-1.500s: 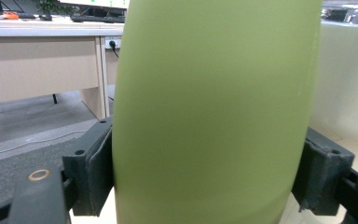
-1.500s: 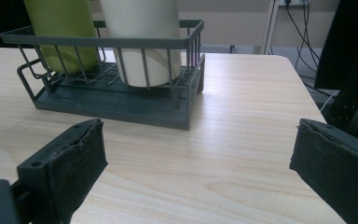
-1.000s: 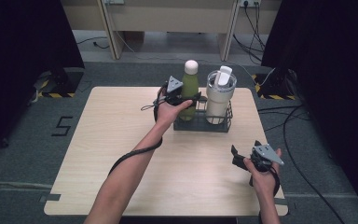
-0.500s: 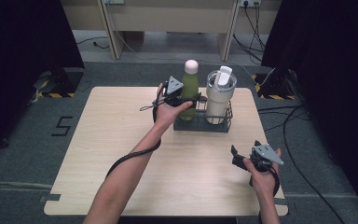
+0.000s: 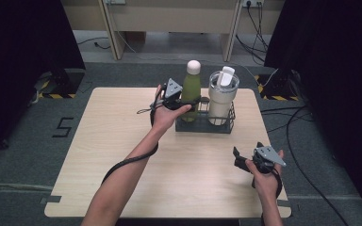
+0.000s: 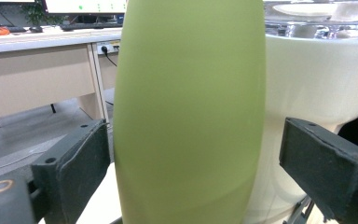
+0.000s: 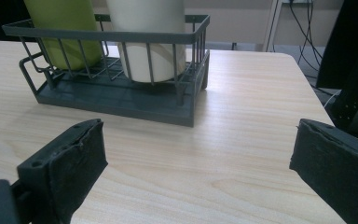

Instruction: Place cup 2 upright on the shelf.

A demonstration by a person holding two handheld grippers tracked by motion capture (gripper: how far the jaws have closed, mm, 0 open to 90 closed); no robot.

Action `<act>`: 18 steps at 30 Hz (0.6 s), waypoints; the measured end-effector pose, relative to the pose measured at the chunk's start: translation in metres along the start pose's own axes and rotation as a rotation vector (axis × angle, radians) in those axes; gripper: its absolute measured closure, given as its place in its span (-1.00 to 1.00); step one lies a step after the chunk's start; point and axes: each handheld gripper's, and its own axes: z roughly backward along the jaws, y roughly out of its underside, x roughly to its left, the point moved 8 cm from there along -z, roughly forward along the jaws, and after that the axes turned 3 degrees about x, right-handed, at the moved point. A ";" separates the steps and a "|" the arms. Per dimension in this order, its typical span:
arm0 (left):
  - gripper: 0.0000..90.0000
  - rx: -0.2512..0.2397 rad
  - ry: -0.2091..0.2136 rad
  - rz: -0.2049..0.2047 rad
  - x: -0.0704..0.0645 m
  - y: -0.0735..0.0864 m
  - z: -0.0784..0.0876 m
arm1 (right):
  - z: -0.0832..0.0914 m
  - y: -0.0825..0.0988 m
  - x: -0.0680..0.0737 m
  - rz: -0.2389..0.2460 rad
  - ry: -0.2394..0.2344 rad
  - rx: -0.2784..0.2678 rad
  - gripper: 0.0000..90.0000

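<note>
A green bottle (image 5: pixel 191 89) with a pale cap stands upright in a dark wire basket (image 5: pixel 202 125) at the table's far middle. Beside it, in the same basket, is a white tumbler (image 5: pixel 220 100) with a lid. My left gripper (image 5: pixel 188 102) is open with its jaws either side of the green bottle (image 6: pixel 191 107); a narrow gap shows at each jaw. Near the front right of the table, my right gripper (image 5: pixel 237 158) is held open and empty. It faces the basket (image 7: pixel 121 93) from a short distance.
The light wooden table (image 5: pixel 122 141) has bare surface to the left and in front of the basket. Its right edge (image 5: pixel 264 136) lies close to my right hand. Cables trail on the floor beyond the table, and a desk stands behind it.
</note>
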 end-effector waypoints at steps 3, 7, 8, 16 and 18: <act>-0.82 0.000 0.003 0.002 -0.001 0.000 0.003 | 0.000 -0.001 0.000 0.002 0.002 -0.003 -0.93; -0.82 -0.002 -0.002 -0.012 0.000 -0.001 0.008 | 0.001 -0.001 -0.001 0.000 0.003 -0.003 -0.93; -0.82 -0.005 -0.005 -0.013 0.000 -0.001 0.010 | 0.001 0.000 -0.001 -0.002 0.004 -0.002 -0.93; -0.82 -0.002 -0.003 -0.013 0.003 0.002 0.021 | 0.002 -0.001 -0.001 0.001 0.005 -0.003 -0.93; -0.82 -0.006 -0.013 -0.011 0.005 0.001 0.024 | 0.002 -0.001 -0.002 0.002 0.007 -0.007 -0.93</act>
